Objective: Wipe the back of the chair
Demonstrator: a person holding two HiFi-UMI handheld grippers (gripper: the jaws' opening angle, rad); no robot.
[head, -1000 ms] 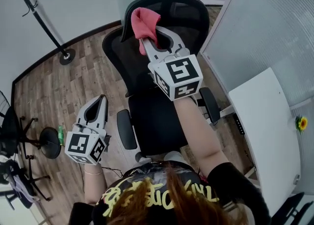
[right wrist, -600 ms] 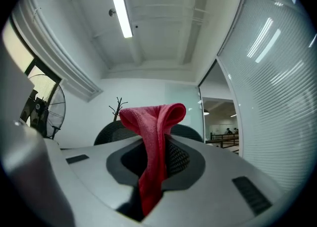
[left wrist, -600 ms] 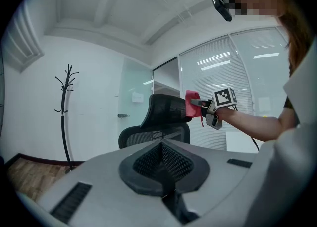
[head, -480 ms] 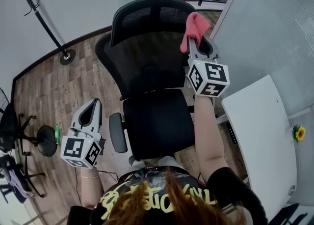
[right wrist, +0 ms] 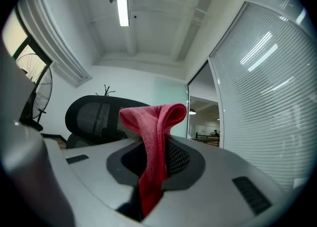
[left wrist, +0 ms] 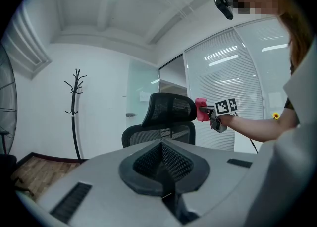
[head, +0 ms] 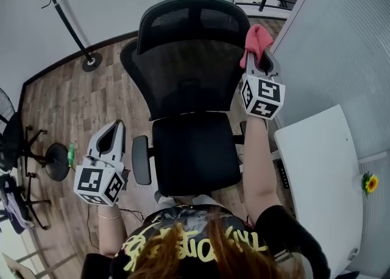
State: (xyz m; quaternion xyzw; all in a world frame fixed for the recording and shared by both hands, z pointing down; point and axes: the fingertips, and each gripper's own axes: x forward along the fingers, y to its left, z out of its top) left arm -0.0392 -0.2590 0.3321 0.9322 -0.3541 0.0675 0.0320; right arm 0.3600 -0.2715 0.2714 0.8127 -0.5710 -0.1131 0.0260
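- We see the chair back (head: pixel 183 70) standing upright just left of our right gripper (head: pixel 259 60), its long axis running top to bottom.
- That gripper pinches a red cloth (head: pixel 257 39) at the back's right edge; we cannot tell whether the cloth touches the mesh.
- Our left gripper (head: pixel 114 130), pressed together on nothing, hangs low and well apart; of the 2, the right is nearer.
- The back's rear face is hidden.

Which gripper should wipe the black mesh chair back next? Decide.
Right. The right gripper is shut on the pink terry cloth beside the black mesh chair back; the left gripper hangs low, shut, empty.
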